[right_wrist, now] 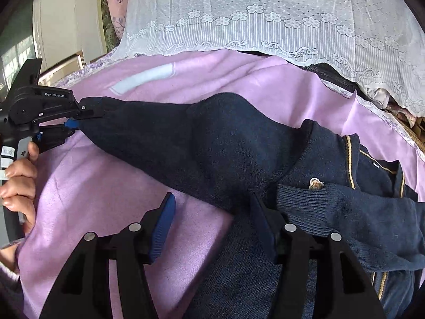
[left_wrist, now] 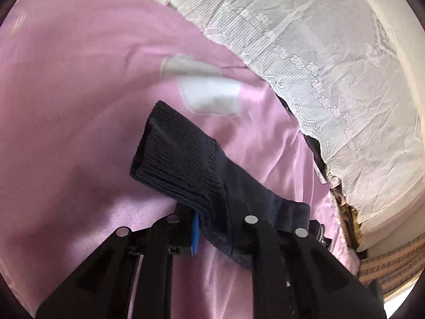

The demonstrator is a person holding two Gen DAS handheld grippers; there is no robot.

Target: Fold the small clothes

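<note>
Clamping the sleeve cuff [left_wrist: 175, 156], the left gripper [right_wrist: 75, 122] stretches it sideways from the navy cardigan [right_wrist: 332, 186]; right gripper [right_wrist: 217, 228] hovers agape nearer the body.

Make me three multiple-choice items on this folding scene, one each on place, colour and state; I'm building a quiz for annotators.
1. Where does the sweater lie?
A. on a pink sheet
B. in a basket
C. on a chair

2. The sweater's colour?
A. red
B. navy
C. white

3. The left gripper is:
A. wide open, empty
B. shut on a sleeve
C. out of sight

Answers: 1 A, pink cloth spreads under it; 2 B, dark blue knit; 3 B, the cuff end is pinched between its pads.
</note>
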